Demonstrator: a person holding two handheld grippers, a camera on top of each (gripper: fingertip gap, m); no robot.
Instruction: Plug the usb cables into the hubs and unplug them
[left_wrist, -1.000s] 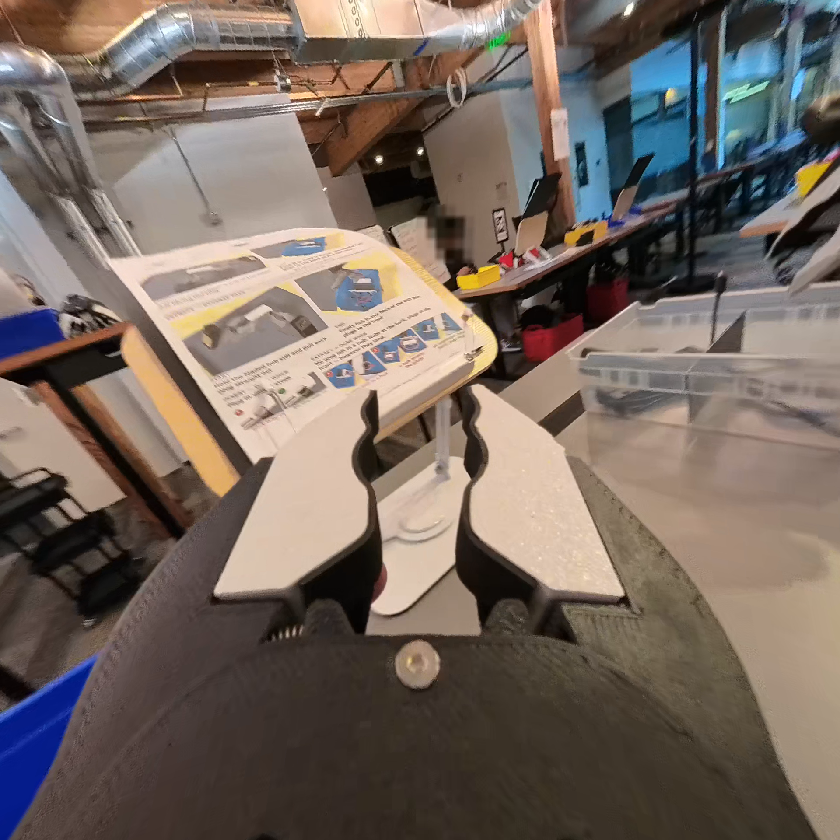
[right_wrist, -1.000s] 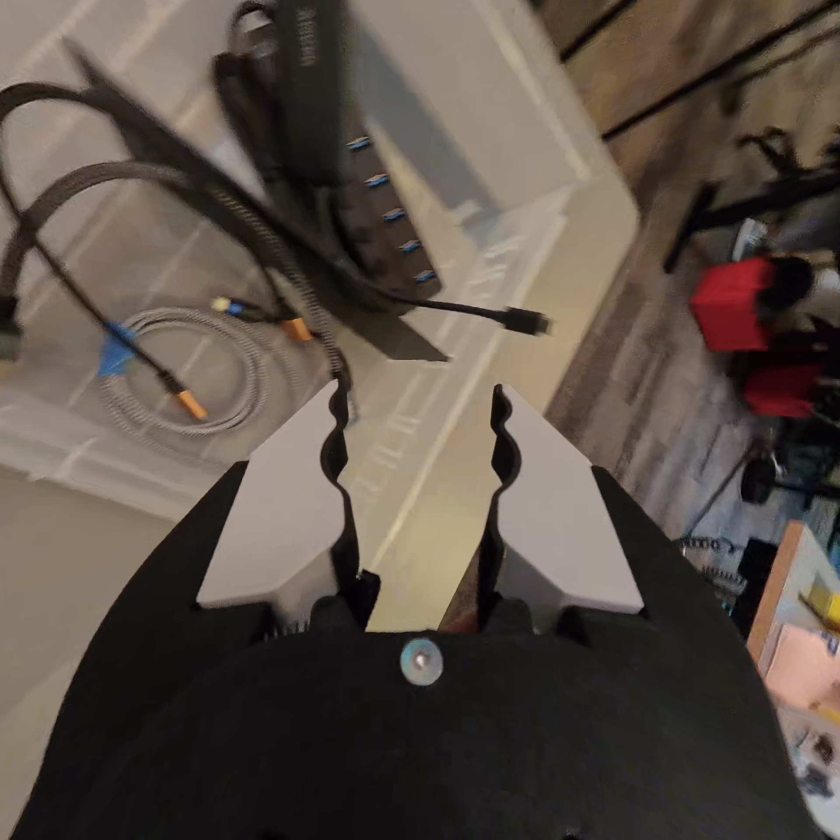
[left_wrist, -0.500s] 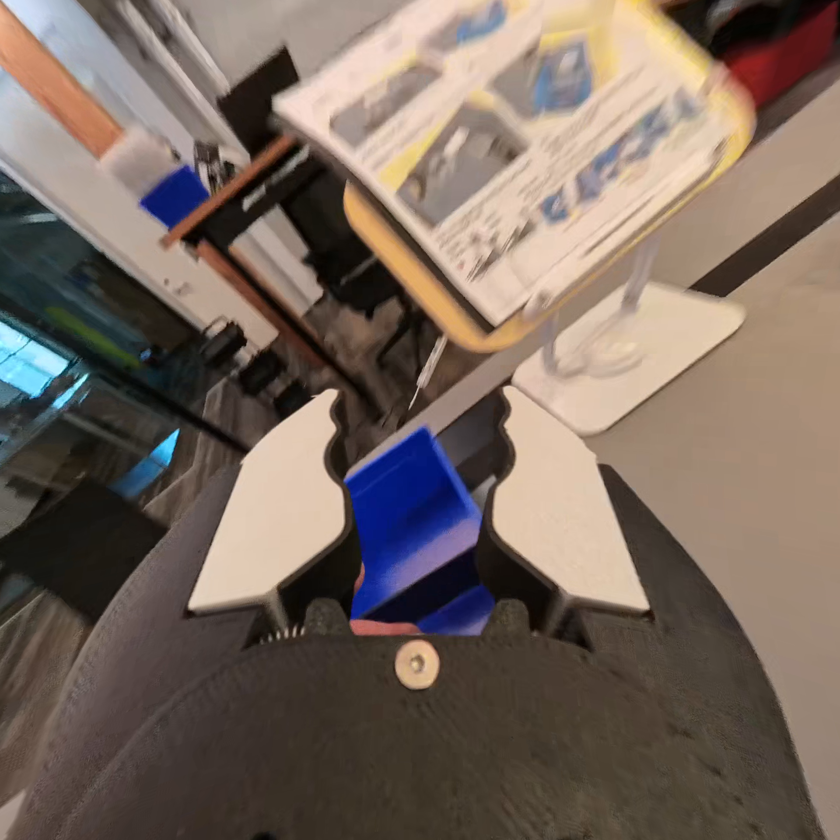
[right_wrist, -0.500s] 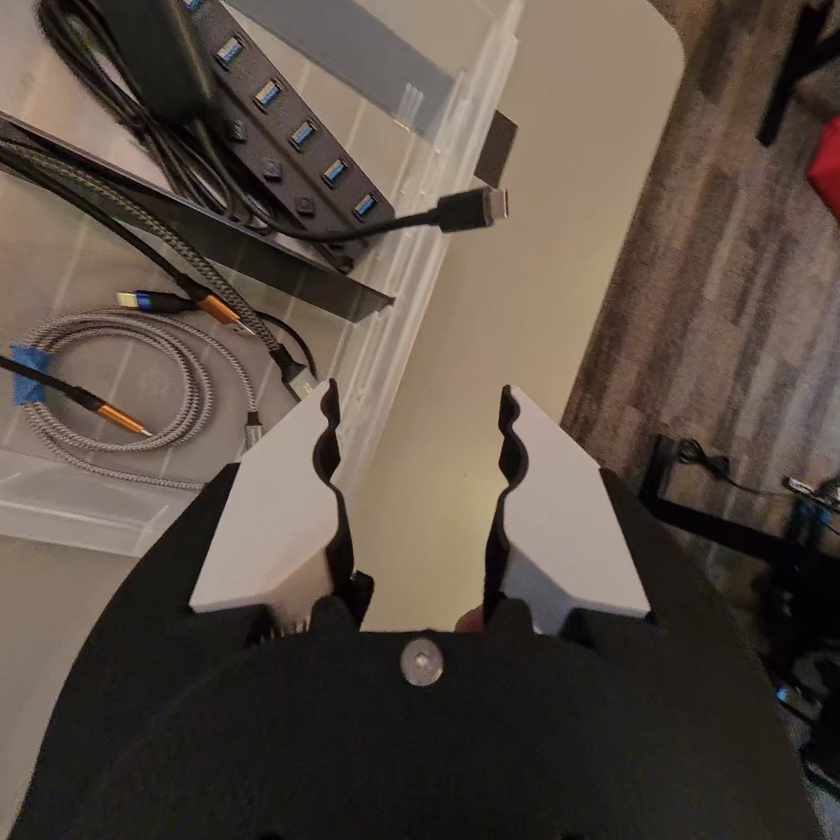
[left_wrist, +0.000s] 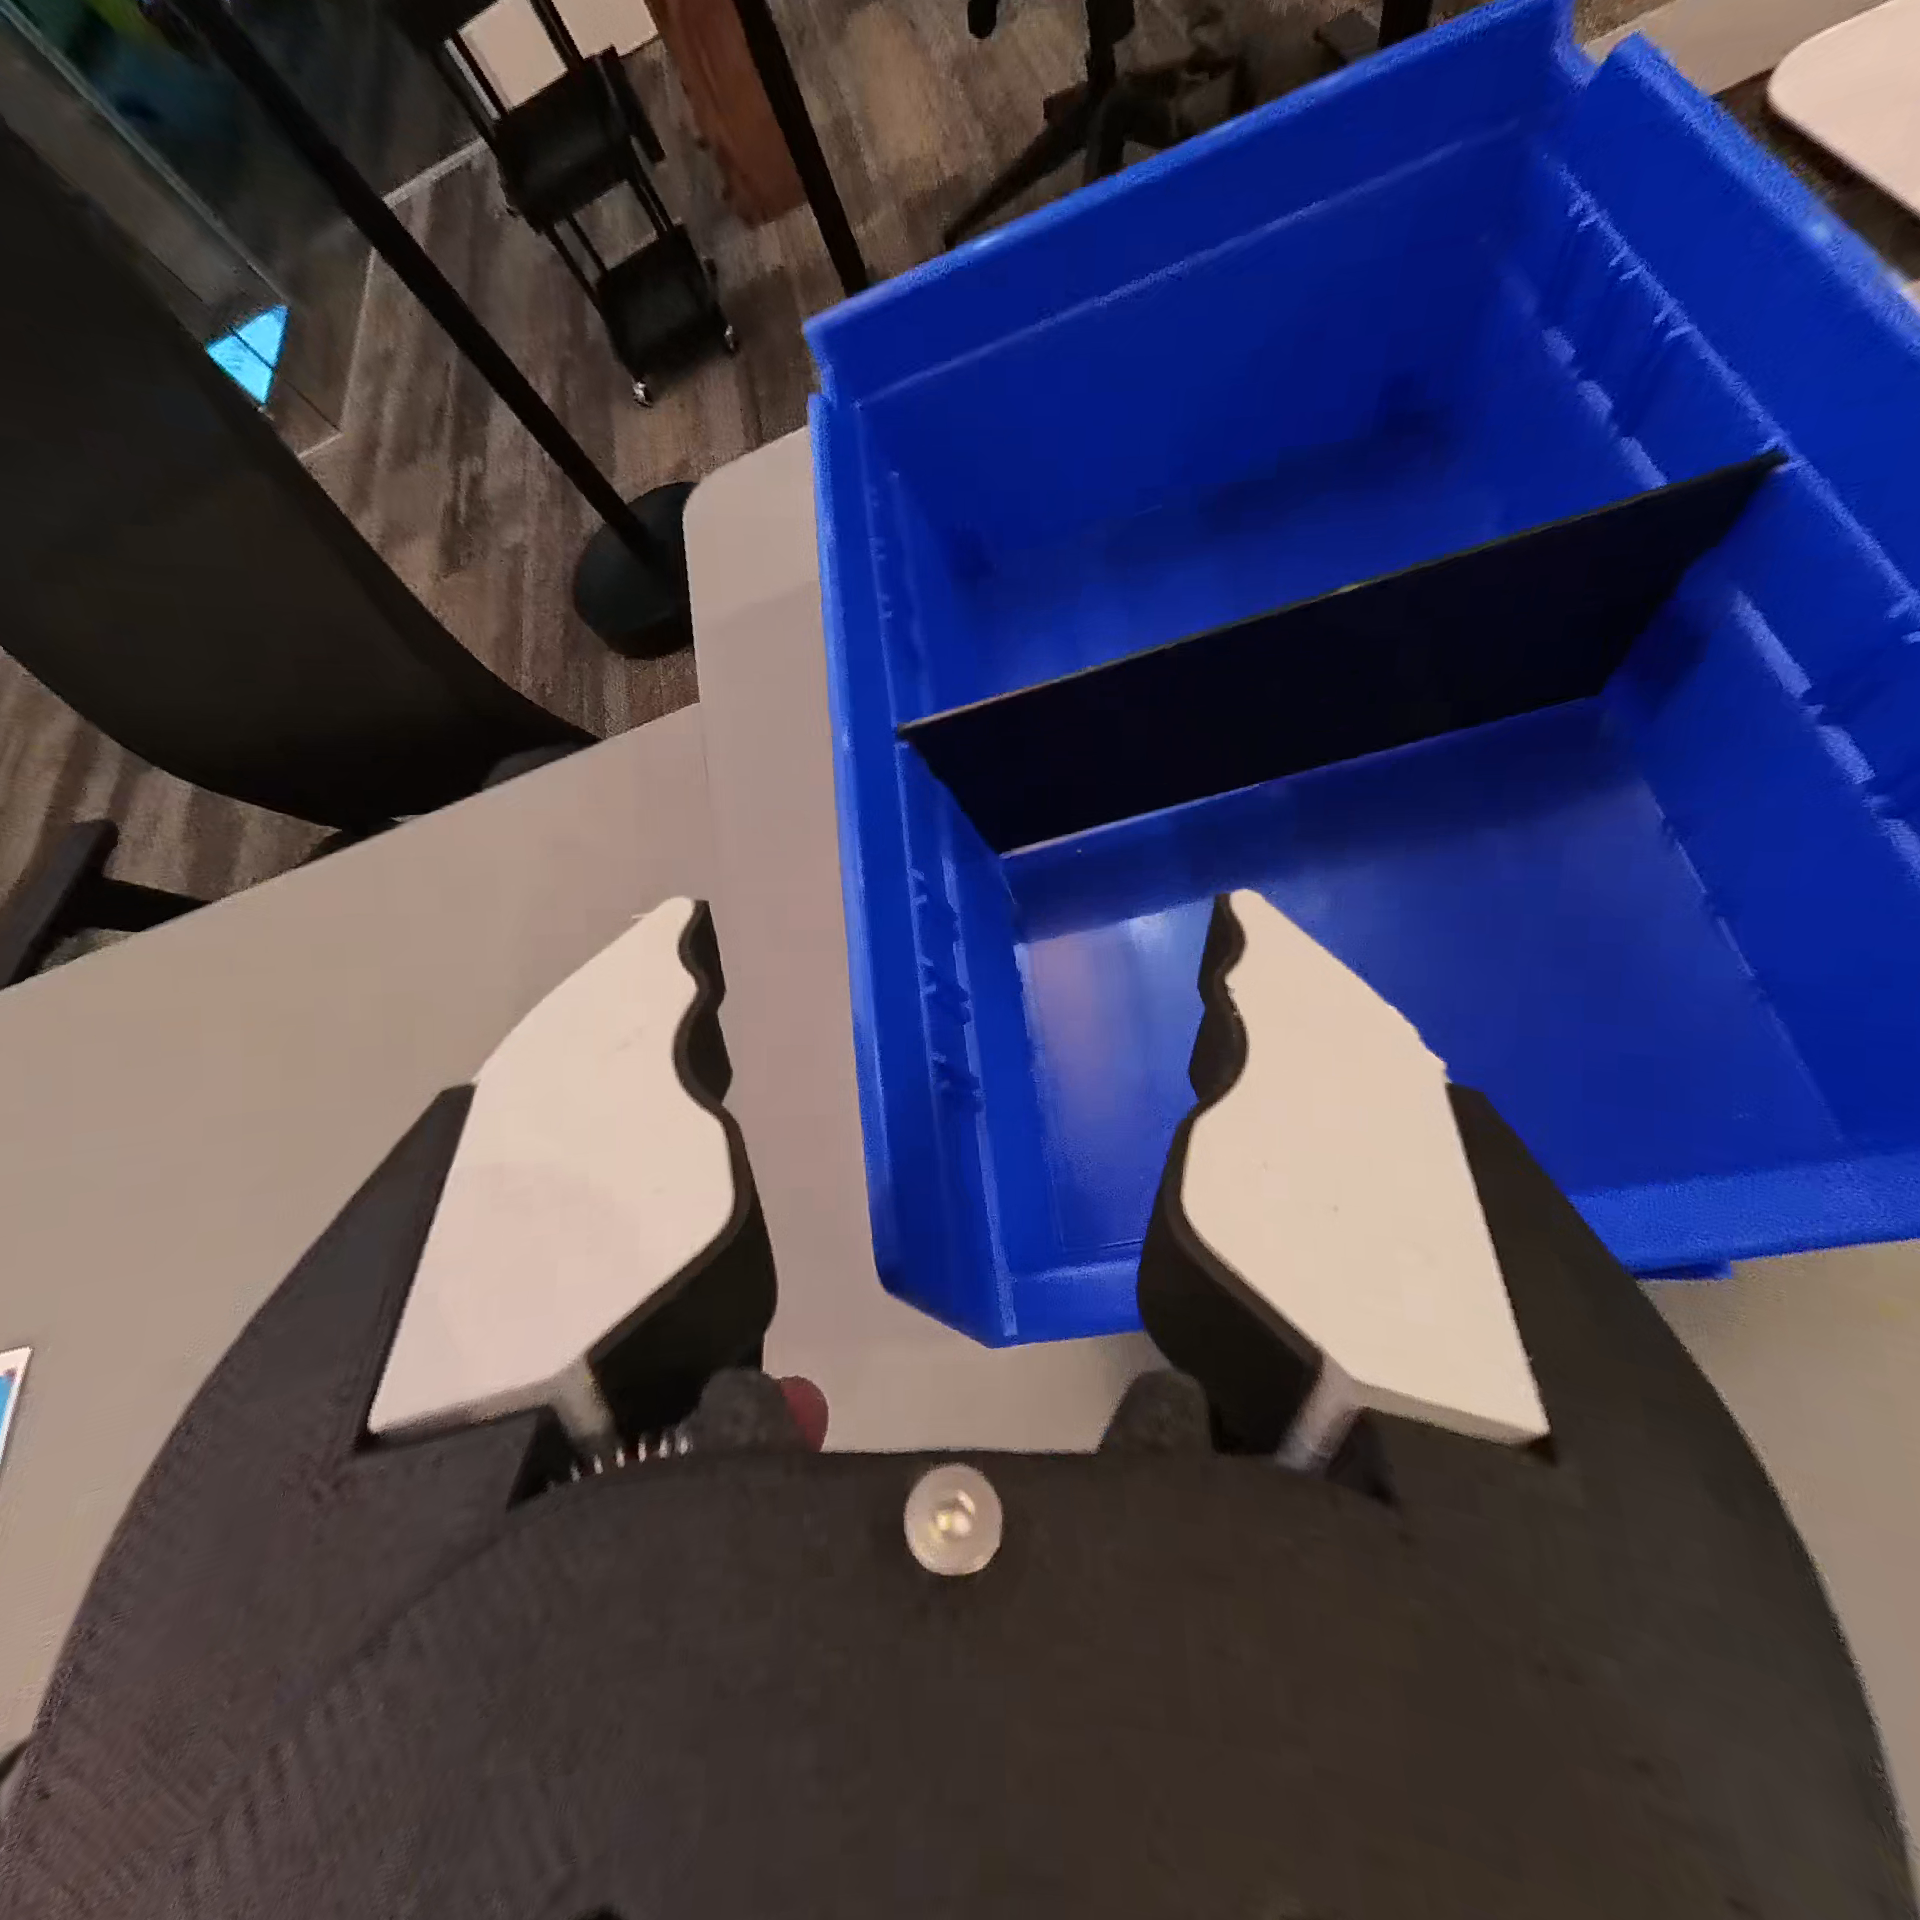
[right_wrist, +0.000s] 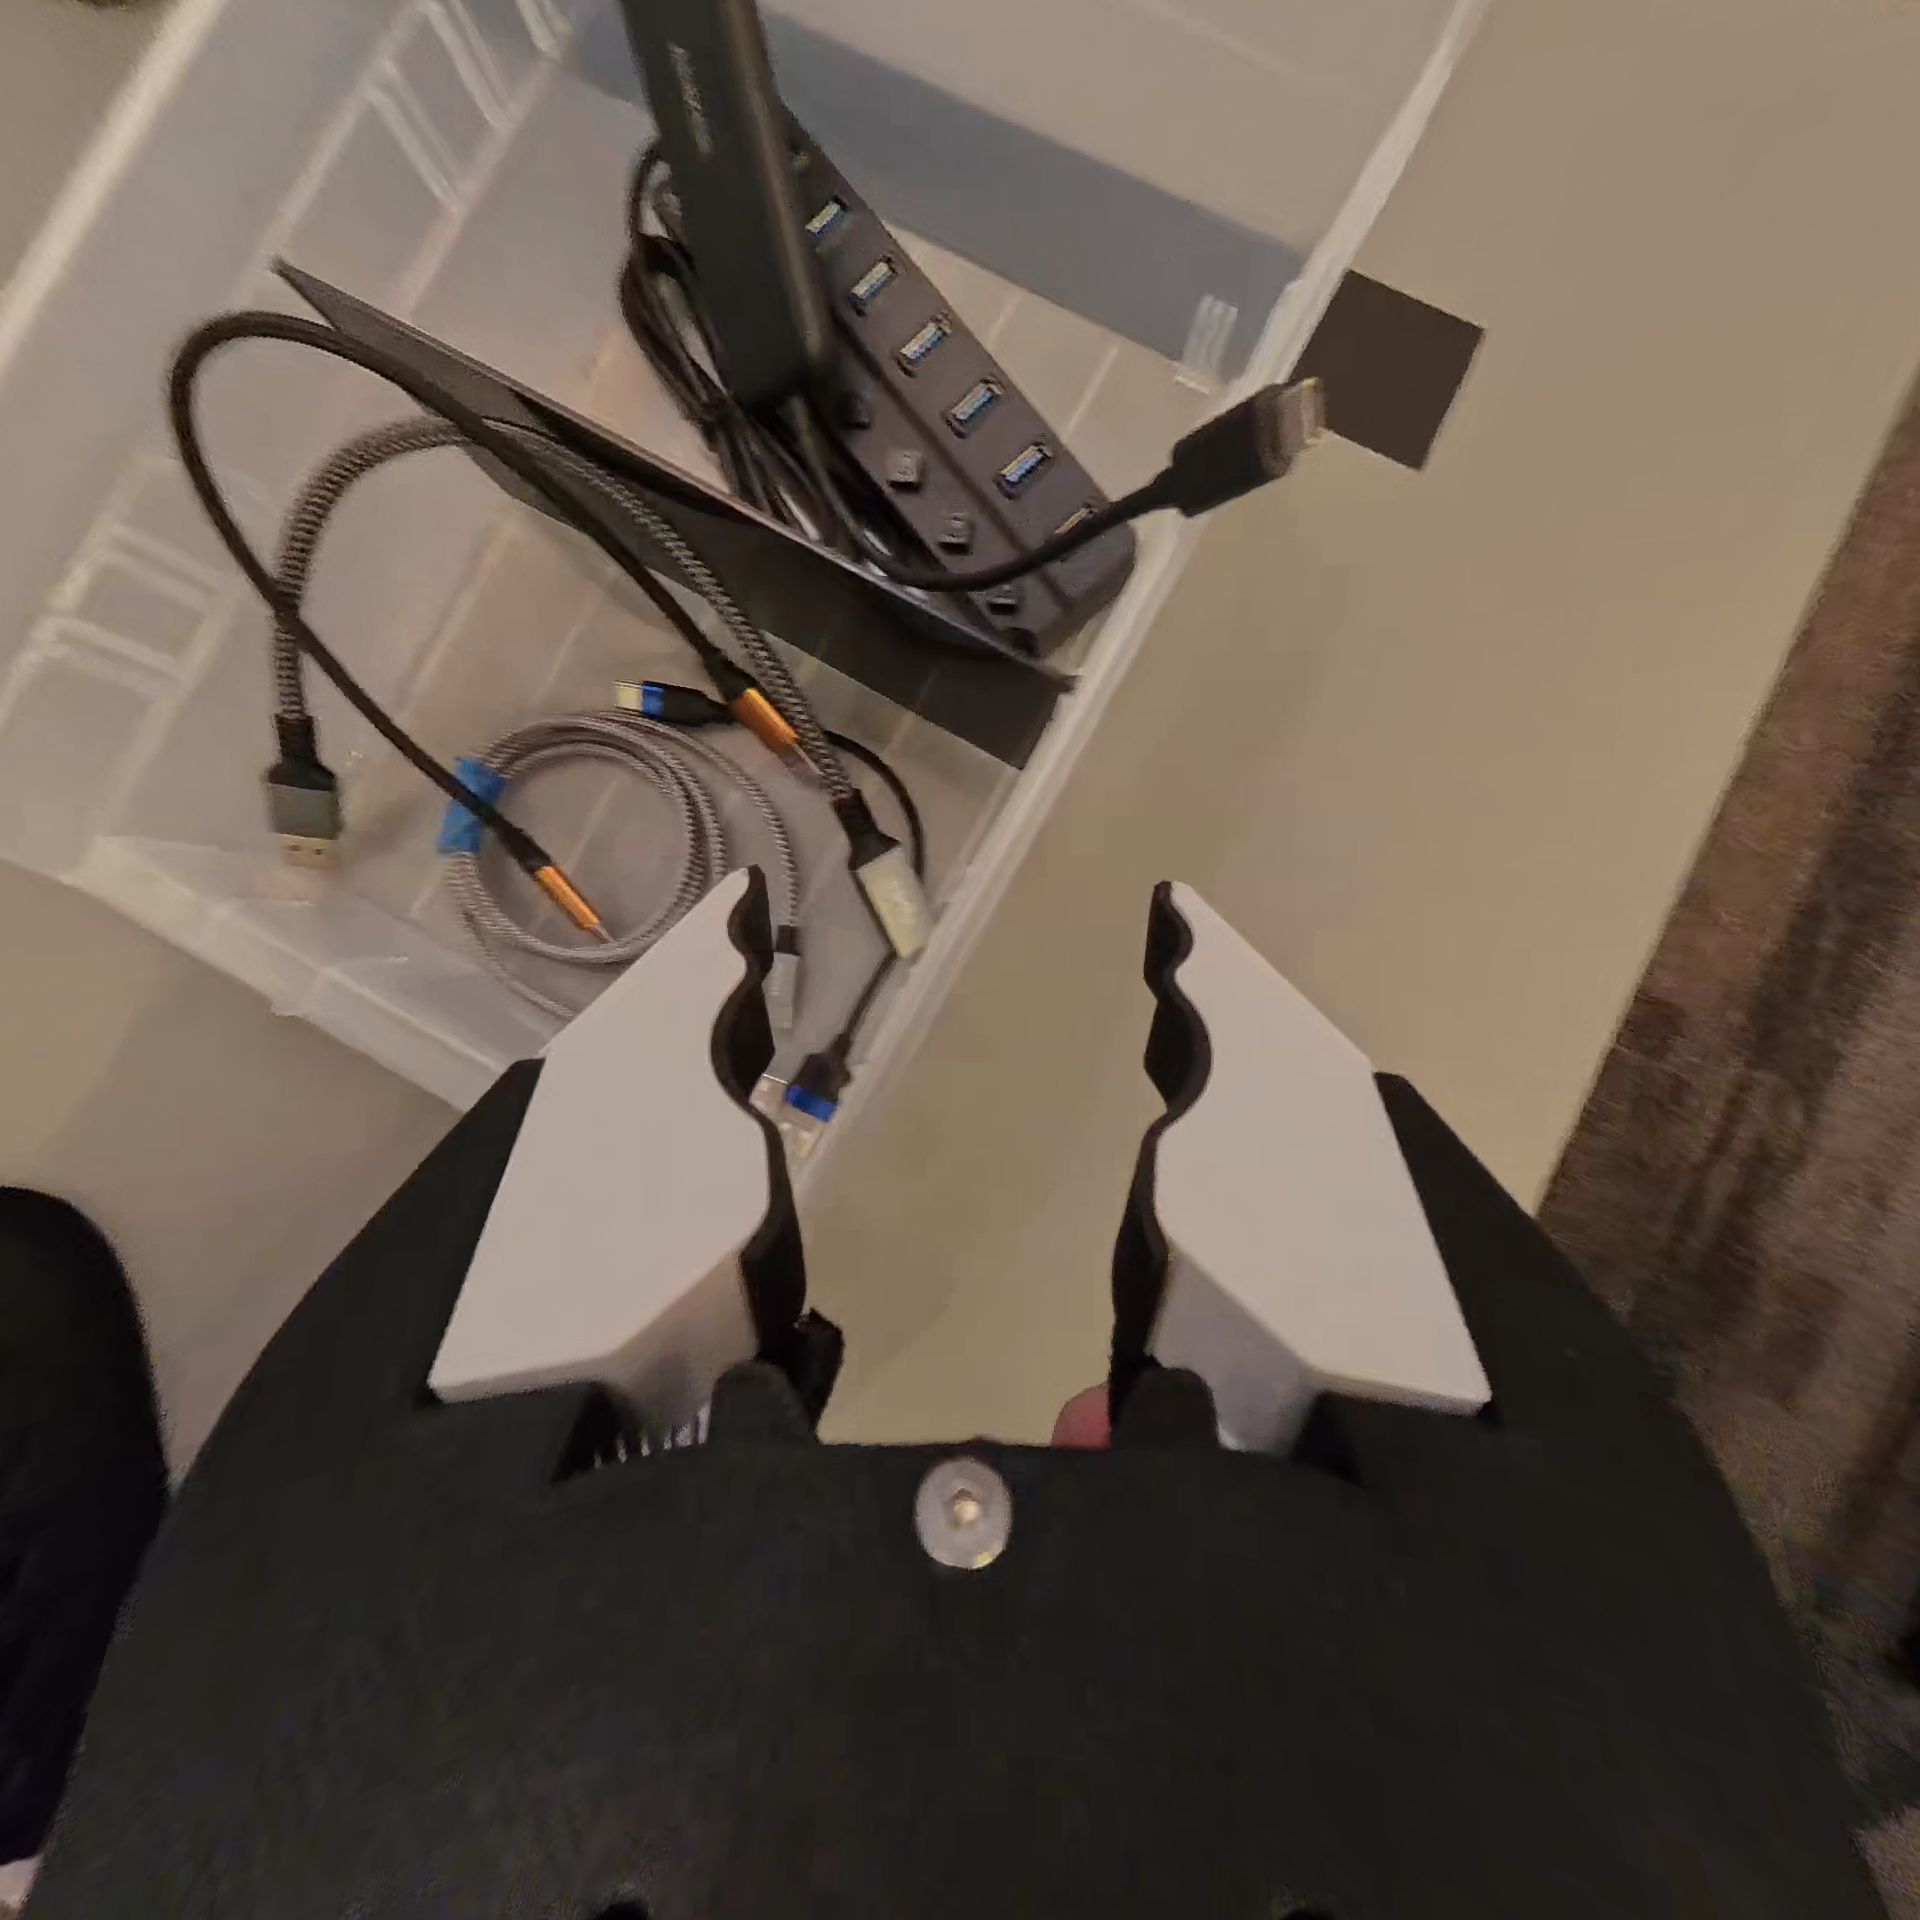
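In the right wrist view a clear plastic bin (right_wrist: 1049, 769) holds two dark USB hubs (right_wrist: 966, 405) behind a black divider (right_wrist: 831, 603), and several braided cables (right_wrist: 592, 831) in front of it. One black cable's plug (right_wrist: 1262, 426) sticks out over the bin's right wall. My right gripper (right_wrist: 951, 904) is open and empty, above the bin's near right corner. In the left wrist view my left gripper (left_wrist: 956, 914) is open and empty, over the near left wall of a blue bin (left_wrist: 914, 935).
The blue bin has a black divider (left_wrist: 1299, 665) and nothing in it. It sits on a grey table (left_wrist: 364, 987) whose far edge is near. A black patch (right_wrist: 1392, 384) lies on the table right of the clear bin. Floor (right_wrist: 1766, 935) shows at right.
My left gripper has swung down and left from the instruction stand to the blue bin and opened wider. My right gripper has drawn back over the clear bin, so more cables show.
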